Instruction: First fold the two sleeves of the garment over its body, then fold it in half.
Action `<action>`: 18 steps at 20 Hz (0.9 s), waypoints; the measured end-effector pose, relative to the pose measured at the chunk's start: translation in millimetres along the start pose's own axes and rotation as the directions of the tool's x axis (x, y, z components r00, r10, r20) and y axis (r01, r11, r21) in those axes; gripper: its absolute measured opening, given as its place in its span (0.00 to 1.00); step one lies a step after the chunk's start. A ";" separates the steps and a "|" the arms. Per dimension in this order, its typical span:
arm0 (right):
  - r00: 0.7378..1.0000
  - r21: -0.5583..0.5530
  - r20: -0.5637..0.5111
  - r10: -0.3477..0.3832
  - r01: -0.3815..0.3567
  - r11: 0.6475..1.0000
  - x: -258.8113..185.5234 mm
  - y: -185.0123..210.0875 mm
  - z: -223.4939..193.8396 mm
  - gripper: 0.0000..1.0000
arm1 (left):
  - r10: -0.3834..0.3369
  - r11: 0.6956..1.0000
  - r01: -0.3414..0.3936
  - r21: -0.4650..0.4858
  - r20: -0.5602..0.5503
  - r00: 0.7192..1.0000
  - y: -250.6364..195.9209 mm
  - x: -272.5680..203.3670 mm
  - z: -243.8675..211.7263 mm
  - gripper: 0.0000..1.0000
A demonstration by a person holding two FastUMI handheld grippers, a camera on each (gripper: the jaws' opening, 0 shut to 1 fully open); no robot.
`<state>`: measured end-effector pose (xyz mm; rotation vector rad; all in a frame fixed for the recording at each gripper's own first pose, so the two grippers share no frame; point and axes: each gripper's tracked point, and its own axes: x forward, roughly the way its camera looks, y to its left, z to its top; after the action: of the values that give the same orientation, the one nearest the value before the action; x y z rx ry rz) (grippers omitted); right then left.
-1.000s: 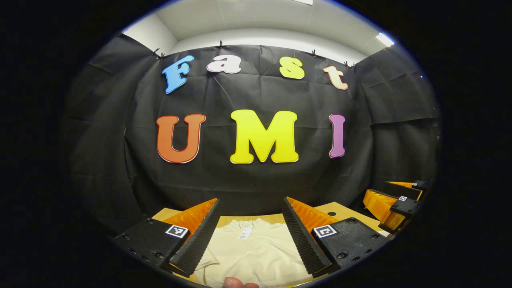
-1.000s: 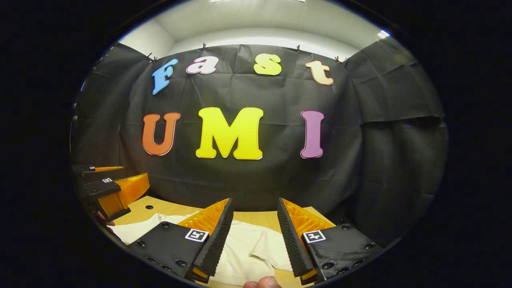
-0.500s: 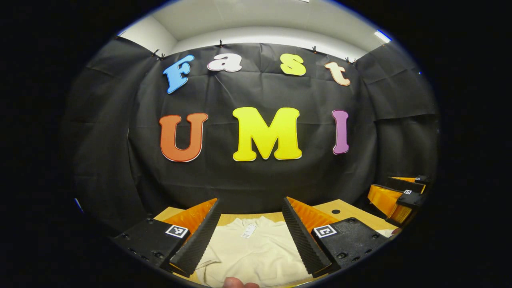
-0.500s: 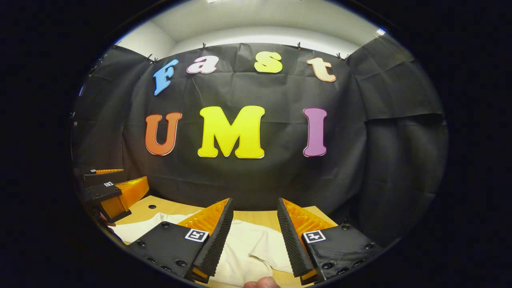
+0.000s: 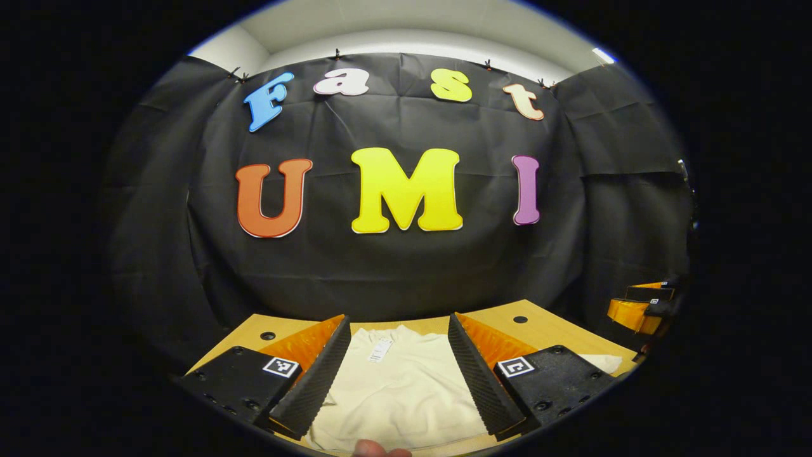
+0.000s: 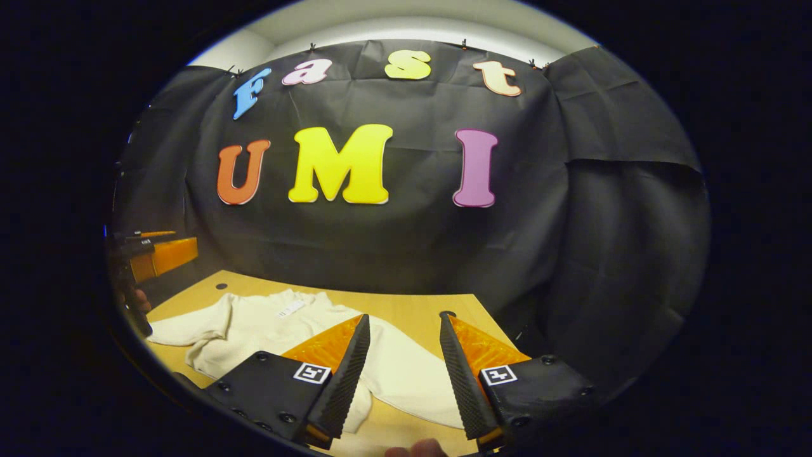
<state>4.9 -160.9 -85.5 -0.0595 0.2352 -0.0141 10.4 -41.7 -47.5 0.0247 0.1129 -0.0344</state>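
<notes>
A cream short-sleeved garment [image 5: 393, 387] lies flat on the wooden table [image 5: 552, 327], neck label toward the far wall. My left gripper [image 5: 399, 371] hangs open above its upper body, nothing between the fingers. In the right gripper view the same garment [image 6: 260, 327] spreads leftward, one sleeve [image 6: 181, 327] pointing left, another sleeve [image 6: 406, 374] lying under my right gripper [image 6: 399, 371], which is open and holds nothing. The left gripper [image 6: 155, 251] shows at the far left of that view; the right gripper [image 5: 641, 304] shows at the far right of the left gripper view.
The table [image 6: 393, 304] ends close to the black cloth wall behind it. Small round holes [image 5: 520, 319] [image 6: 221, 286] sit in the tabletop near its far corners. A fingertip [image 5: 374, 449] of the person shows at the bottom edge.
Both grippers have risen and tilted down, so more of the table and garment shows. The right gripper's view now takes in the whole shirt. Both stayed open.
</notes>
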 end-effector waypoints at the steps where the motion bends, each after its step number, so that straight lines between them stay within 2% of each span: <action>1: 0.999 -0.008 -0.042 -0.022 0.022 1.000 0.5 -16.6 -16.6 0.71 | -0.004 1.000 0.004 0.012 -0.015 1.000 -3.9 0.7 -4.0 0.98; 3: 0.991 0.004 -0.114 -0.065 0.066 0.998 -2.1 -52.2 -47.6 0.71 | -0.009 1.000 0.010 0.027 -0.040 0.999 -8.8 3.9 -10.0 0.98; 6: 0.964 -0.011 -0.244 -0.104 0.104 0.994 -2.2 -96.2 -105.3 0.71 | -0.026 0.999 0.028 0.029 -0.060 0.998 -20.2 7.8 -13.0 0.98; 11: 0.885 0.030 -0.443 -0.147 0.178 0.984 -5.1 -154.4 -196.8 0.72 | -0.045 0.997 0.051 0.061 -0.091 0.995 -37.7 12.0 -21.2 0.98; 16: 0.817 0.061 -0.556 -0.156 0.227 0.972 0.4 -177.5 -252.6 0.73 | -0.052 0.994 0.064 0.094 -0.125 0.991 -46.4 12.6 -29.2 0.97; 18: 0.803 0.065 -0.575 -0.158 0.238 0.969 4.1 -176.7 -263.3 0.72 | -0.052 0.993 0.065 0.101 -0.128 0.990 -48.1 12.8 -29.6 0.98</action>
<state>-53.8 -352.5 -331.3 0.0587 0.8292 -0.2627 18.0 -89.3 -79.4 0.1288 0.2374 -0.0975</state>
